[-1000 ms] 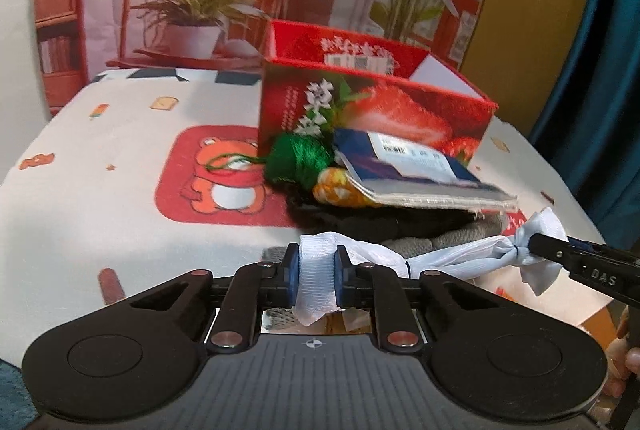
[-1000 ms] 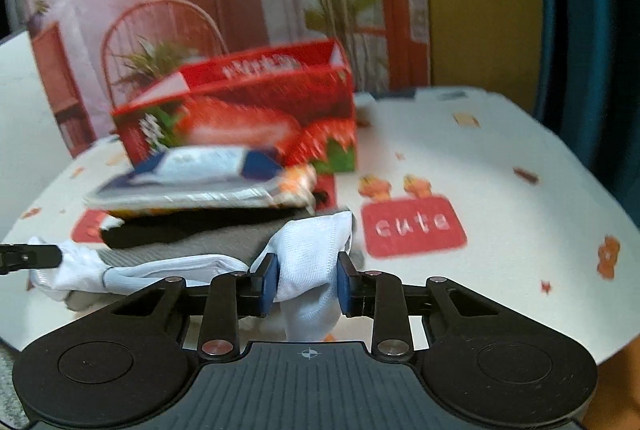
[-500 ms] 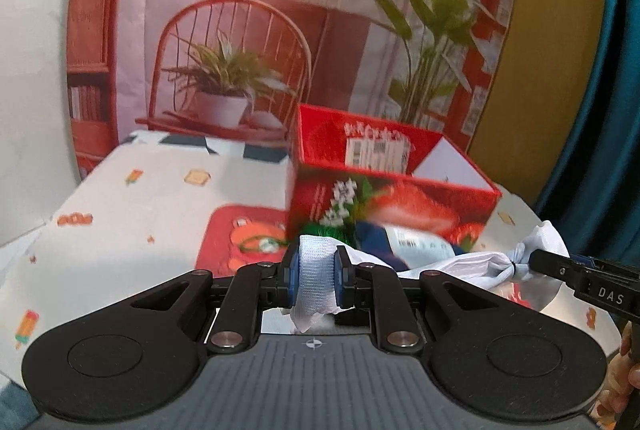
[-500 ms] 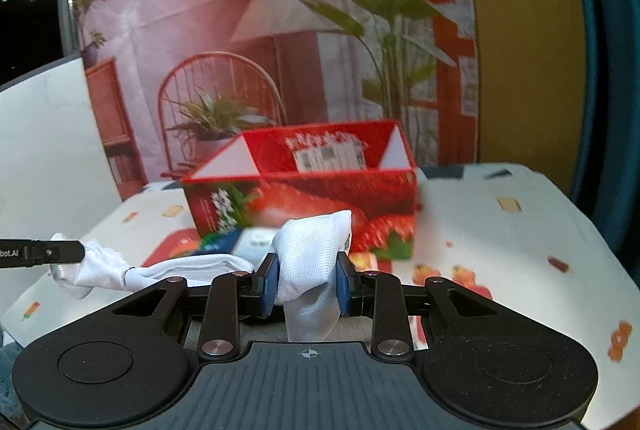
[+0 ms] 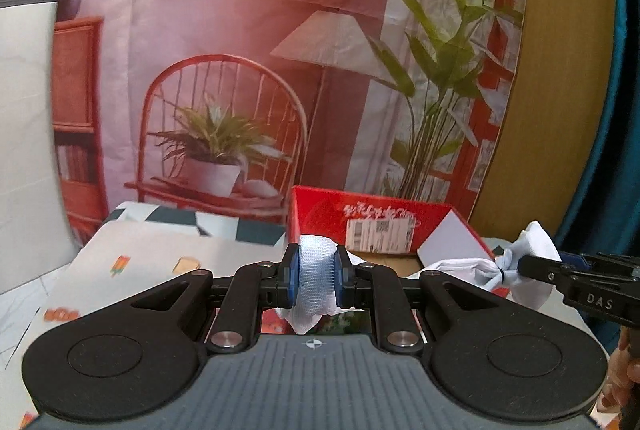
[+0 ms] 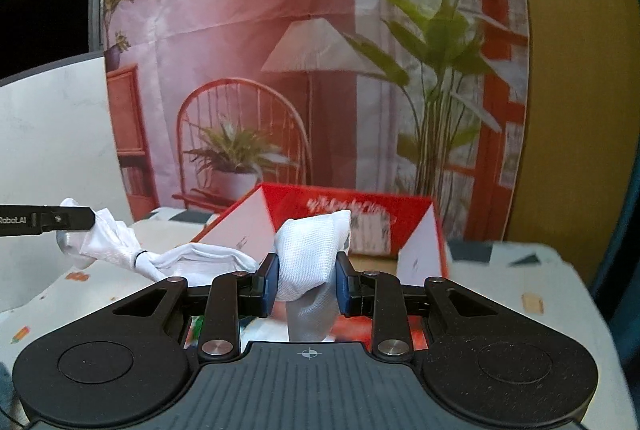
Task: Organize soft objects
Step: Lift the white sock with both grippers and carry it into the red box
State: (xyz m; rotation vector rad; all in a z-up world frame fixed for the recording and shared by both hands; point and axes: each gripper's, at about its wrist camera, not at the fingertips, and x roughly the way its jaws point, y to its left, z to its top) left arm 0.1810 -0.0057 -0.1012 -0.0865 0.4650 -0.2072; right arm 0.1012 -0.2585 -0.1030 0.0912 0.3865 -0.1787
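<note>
Left wrist view: the left gripper (image 5: 316, 280) has its blue pads pressed together on one end of a white cloth (image 5: 314, 282), and a short tail of the fabric hangs below the pads. From there the cloth runs toward 3 o'clock, where the right gripper (image 5: 524, 264) pinches the other end; a small dark band ties the fabric just before that pinch. In the right wrist view the same is seen from the other side: the right gripper is clamped on a thick fold of the cloth, and the left gripper (image 6: 90, 220) holds its end at 9 o'clock. The cloth is held at both ends probably so that it stays stretched and does not drag or bunch. It hangs in the air, in front of and about level with the rim of the red box (image 5: 320, 208), which stands open at 12 o'clock on the patterned tablecloth (image 5: 160, 250). I judge that the box is the place intended for the cloth.
</note>
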